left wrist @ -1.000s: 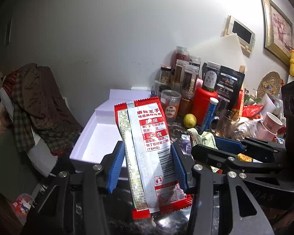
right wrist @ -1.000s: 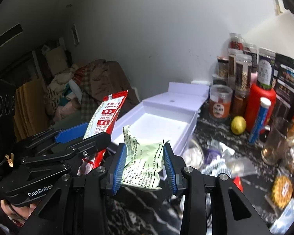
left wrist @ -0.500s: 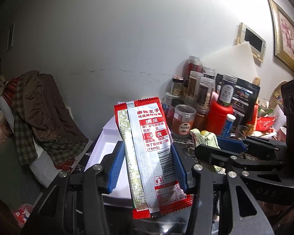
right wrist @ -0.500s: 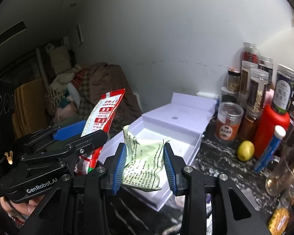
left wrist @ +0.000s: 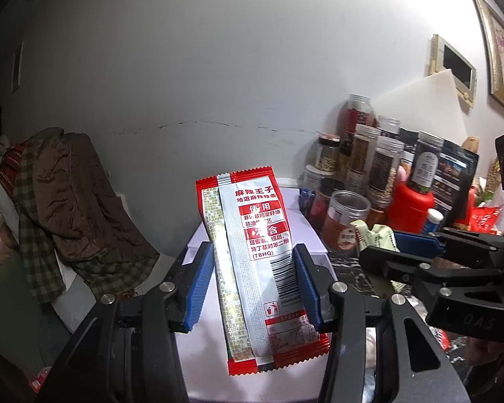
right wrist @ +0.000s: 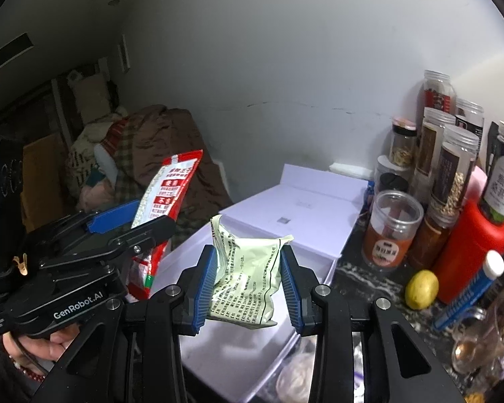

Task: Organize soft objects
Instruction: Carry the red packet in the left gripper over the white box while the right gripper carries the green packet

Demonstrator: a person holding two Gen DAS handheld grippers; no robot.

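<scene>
My left gripper (left wrist: 253, 283) is shut on a red and silver snack packet (left wrist: 252, 252) that stands upright between its blue pads, above the open white box (left wrist: 201, 362). In the right wrist view the same left gripper (right wrist: 131, 223) and red packet (right wrist: 166, 194) show at the left. My right gripper (right wrist: 248, 285) is shut on a crumpled pale green packet (right wrist: 248, 278), held over the white box (right wrist: 238, 359) near its front left part. The green packet (left wrist: 373, 235) and right gripper (left wrist: 383, 245) also appear at the right of the left wrist view.
The box's lid (right wrist: 305, 208) lies open toward the wall. Jars (right wrist: 391, 231), a red bottle (right wrist: 470, 248), a lemon (right wrist: 421, 288) and a blue tube (right wrist: 470, 292) crowd the dark marble counter to the right. Clothes (left wrist: 67, 208) are piled at the left. A hand (right wrist: 47, 342) grips the left tool.
Both grippers have moved leftward with their packets and now hang over the white box; the jars and bottles have slid to the right in both views. Both grips are unchanged.
</scene>
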